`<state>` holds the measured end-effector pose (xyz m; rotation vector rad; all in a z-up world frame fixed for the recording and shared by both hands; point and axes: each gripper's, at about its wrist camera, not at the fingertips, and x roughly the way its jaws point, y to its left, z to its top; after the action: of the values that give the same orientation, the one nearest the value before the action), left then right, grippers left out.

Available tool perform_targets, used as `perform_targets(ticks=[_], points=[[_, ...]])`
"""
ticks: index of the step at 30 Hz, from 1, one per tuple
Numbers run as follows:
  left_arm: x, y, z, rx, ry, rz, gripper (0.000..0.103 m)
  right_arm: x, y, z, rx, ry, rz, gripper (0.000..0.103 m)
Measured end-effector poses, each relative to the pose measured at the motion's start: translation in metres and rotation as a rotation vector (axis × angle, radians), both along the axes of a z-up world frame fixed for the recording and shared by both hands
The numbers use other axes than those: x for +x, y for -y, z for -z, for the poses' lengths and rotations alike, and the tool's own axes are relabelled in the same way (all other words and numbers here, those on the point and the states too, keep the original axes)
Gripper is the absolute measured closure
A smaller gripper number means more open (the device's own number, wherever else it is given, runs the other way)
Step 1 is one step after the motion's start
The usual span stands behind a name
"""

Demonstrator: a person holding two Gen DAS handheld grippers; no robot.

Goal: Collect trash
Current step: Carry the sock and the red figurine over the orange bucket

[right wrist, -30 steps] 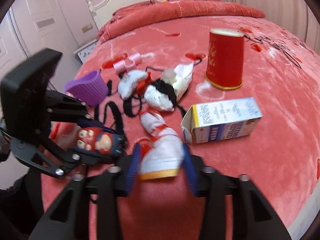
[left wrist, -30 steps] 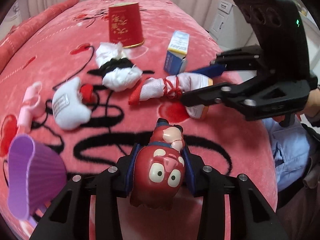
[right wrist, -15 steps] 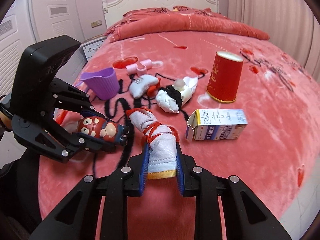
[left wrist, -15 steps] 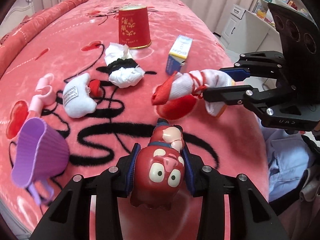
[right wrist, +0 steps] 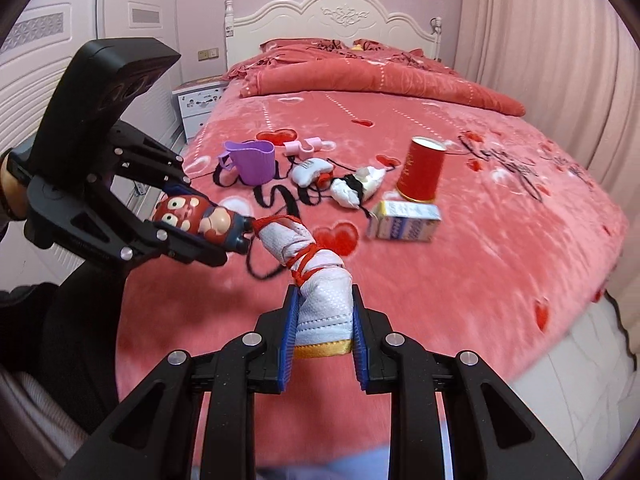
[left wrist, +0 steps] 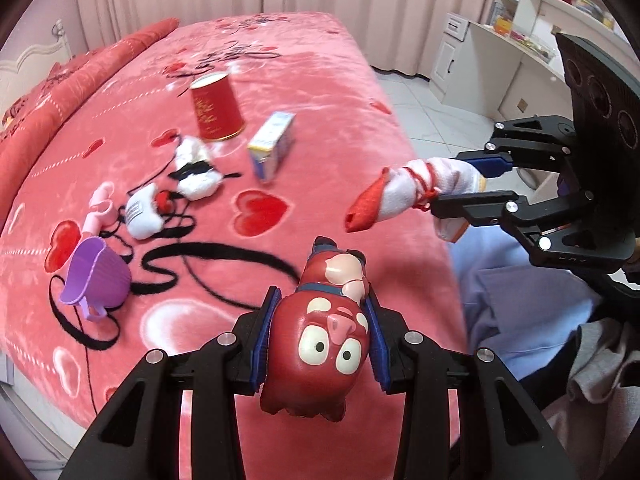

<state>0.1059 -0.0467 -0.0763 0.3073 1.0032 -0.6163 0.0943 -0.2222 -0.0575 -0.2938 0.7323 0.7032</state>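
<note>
Both grippers are loaded. The left gripper point(left wrist: 320, 344) is clamped on a red toy figure point(left wrist: 320, 344), its blue pads pressed against the toy's sides; the right gripper point(right wrist: 323, 334) is clamped on a white cloth bundle point(right wrist: 320, 288) tied with red string, the pads squeezing its wide hemmed end. Both items are clear of the bed point(right wrist: 480, 280) and held above its near edge, close to the person's lap. In the right wrist view the toy sits just beside the far end of the bundle — whether the two touch cannot be told. By this reading, two pick-ups are complete, but neither item has been deposited: no bin, bag or other container is visible in either view, so the drop-off point is unknown. Remaining on the bed: a red cup point(left wrist: 216, 106) standing mouth-down, a small carton point(left wrist: 272, 146) lying on its side near it, a crumpled white wad point(left wrist: 196, 172) with a black band, a small white pouch point(left wrist: 142, 212), a pink clip point(left wrist: 100, 208), and a purple cup point(left wrist: 98, 276) tipped on its side in the left wrist view. Which of these count as trash is a matter of judgement — the carton, the wad and the red cup are the likely candidates. The task therefore appears to be at an early stage, with most of the bed uncleared and both hands occupied until a release is made.
</note>
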Motion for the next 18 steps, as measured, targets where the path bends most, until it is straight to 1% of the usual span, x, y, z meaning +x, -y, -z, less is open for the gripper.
perform_targets(ticks=[5,8,18], points=[[-0.018,0.035,-0.01,0.001,0.021,0.057,0.061,-0.03,0.038,-0.008,0.015,0.01,0.064,0.078],[-0.026,0.065,-0.012,0.004,0.025,0.111,0.061,-0.045,0.066,-0.012,0.021,0.02,0.117,0.078],[-0.032,0.176,-0.01,0.021,0.03,0.34,0.061,-0.085,0.175,-0.009,0.041,0.015,0.362,0.078]])
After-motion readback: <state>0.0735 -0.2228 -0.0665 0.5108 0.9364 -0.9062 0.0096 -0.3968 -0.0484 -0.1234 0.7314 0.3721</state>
